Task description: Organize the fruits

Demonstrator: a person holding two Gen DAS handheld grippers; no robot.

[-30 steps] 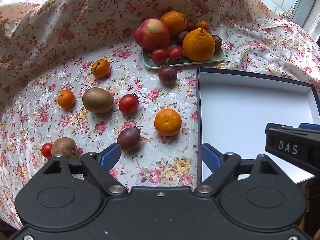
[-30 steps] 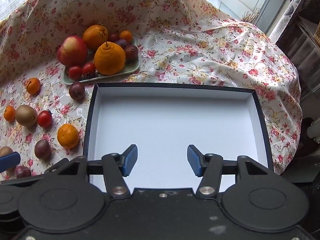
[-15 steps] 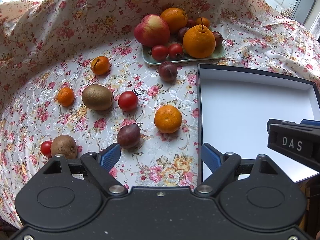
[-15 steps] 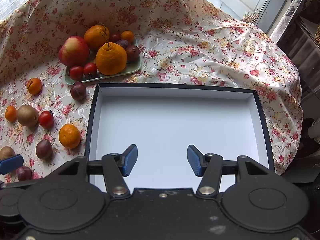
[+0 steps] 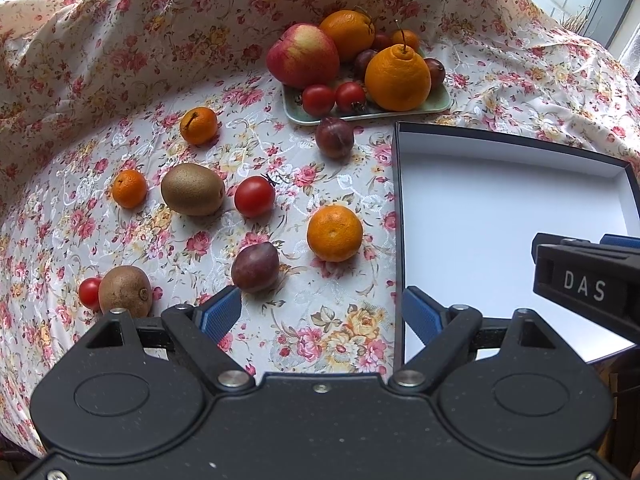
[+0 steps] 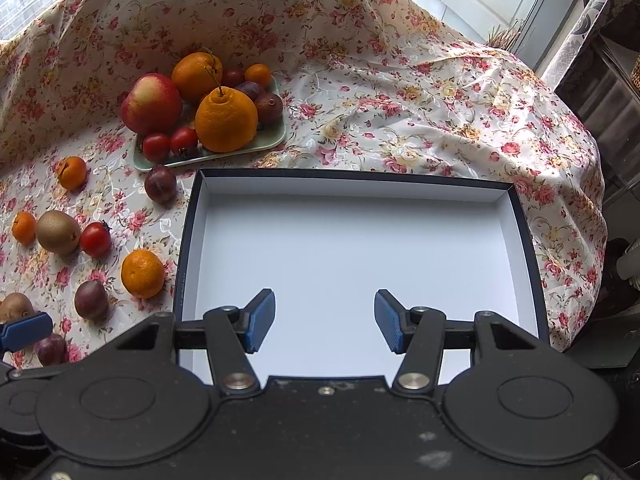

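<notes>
The letters "DAS" are read in white on the right gripper [image 5: 624, 240] at the right edge of the left wrist view. Both the left gripper [image 5: 322, 314] and the right are held apart with nothing between them. Loose fruits, among them a mandarin [image 5: 334, 233], are scattered left of the white box [image 6: 360, 184]; more are piled on the green tray [image 6: 272, 142] at upper left.

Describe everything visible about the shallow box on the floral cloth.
The box is a shallow open rectangular tray, apparently cardboard, with dark outer walls and rim and a plain white inside. It lies flat on the floral tablecloth, nothing in it. The green plate of fruit sits just beyond its far left corner, and a mandarin and a dark plum lie close outside its left wall, apart from it. The right gripper hangs open over its near half.
</notes>
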